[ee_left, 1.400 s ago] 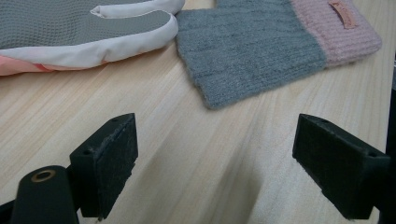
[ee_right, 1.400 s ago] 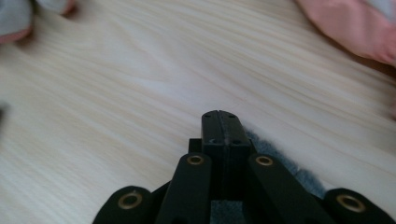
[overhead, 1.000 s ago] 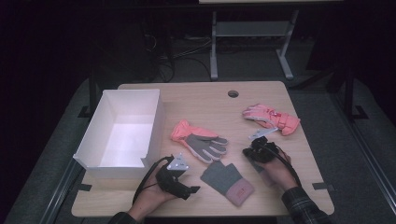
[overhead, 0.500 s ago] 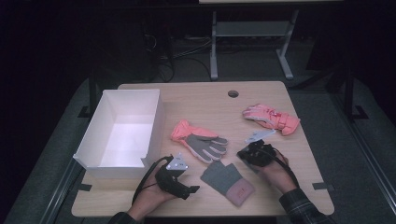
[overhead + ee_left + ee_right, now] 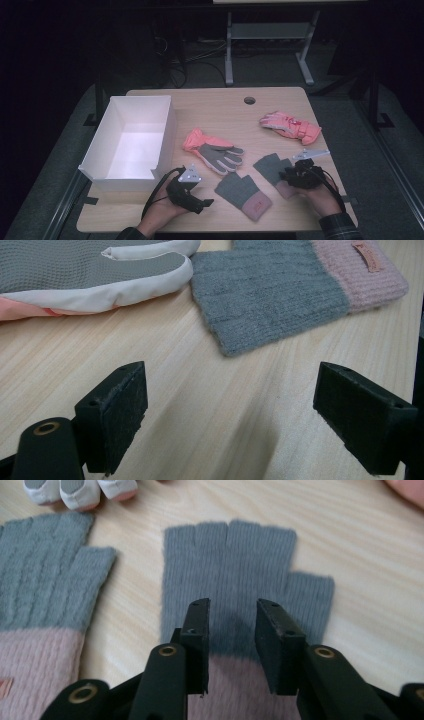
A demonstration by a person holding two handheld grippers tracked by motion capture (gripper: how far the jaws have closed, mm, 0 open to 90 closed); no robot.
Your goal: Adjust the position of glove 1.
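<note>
Room: a dark floor and a metal frame are lying beyond a pale wooden table (image 5: pixel 215 107).
Box: a white box (image 5: pixel 131 142) is sitting open at the table's left side.
Far glove: a pink glove (image 5: pixel 290 125) is lying at the far right, well apart from the claws.
Middle glove: a coral and grey glove (image 5: pixel 212 151) is lying near the centre, just right of the box.
Knit gloves: one grey fingerless glove with a pink cuff (image 5: pixel 245 194) is lying near the front edge; its twin (image 5: pixel 235 580) is lying just to its right, under the right claw.
Left claw (image 5: pixel 230 415): it is standing wide, holding nothing, resting low over bare wood beside the first knit glove.
Right claw (image 5: pixel 231 630): its jaws have just been opening; they are standing narrowly apart over the twin glove's palm, with nothing gripped.
</note>
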